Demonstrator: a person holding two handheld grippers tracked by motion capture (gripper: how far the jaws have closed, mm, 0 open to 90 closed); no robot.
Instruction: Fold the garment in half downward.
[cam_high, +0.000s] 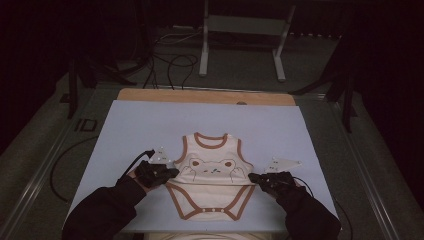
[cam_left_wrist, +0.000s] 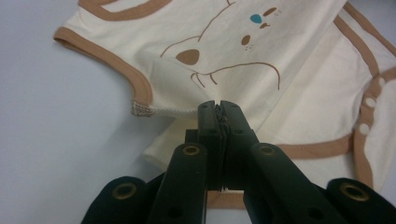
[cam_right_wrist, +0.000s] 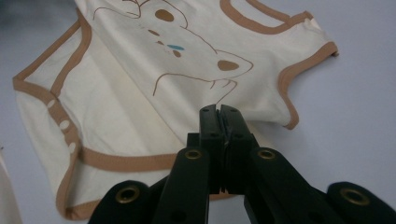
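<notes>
A cream baby bodysuit (cam_high: 212, 197) with brown trim and a bear print lies flat on the pale mat (cam_high: 145, 125), neck opening away from me. My left gripper (cam_high: 172, 173) is at its left side seam below the armhole, my right gripper (cam_high: 251, 177) at the matching spot on its right side. In the left gripper view the jaws of the left gripper (cam_left_wrist: 219, 106) are shut on the edge of the bodysuit (cam_left_wrist: 261, 51). In the right gripper view the right gripper (cam_right_wrist: 218, 110) is likewise shut on the cloth's edge (cam_right_wrist: 140, 93). The pinched upper layer is slightly raised over the lower part with the snaps.
The mat covers a wooden table (cam_high: 205, 96) whose far edge shows beyond it. Cables (cam_high: 172, 67) and a white stand (cam_high: 242, 37) lie on the dark floor behind. A pale cloth (cam_high: 172, 235) peeks out at the table's near edge.
</notes>
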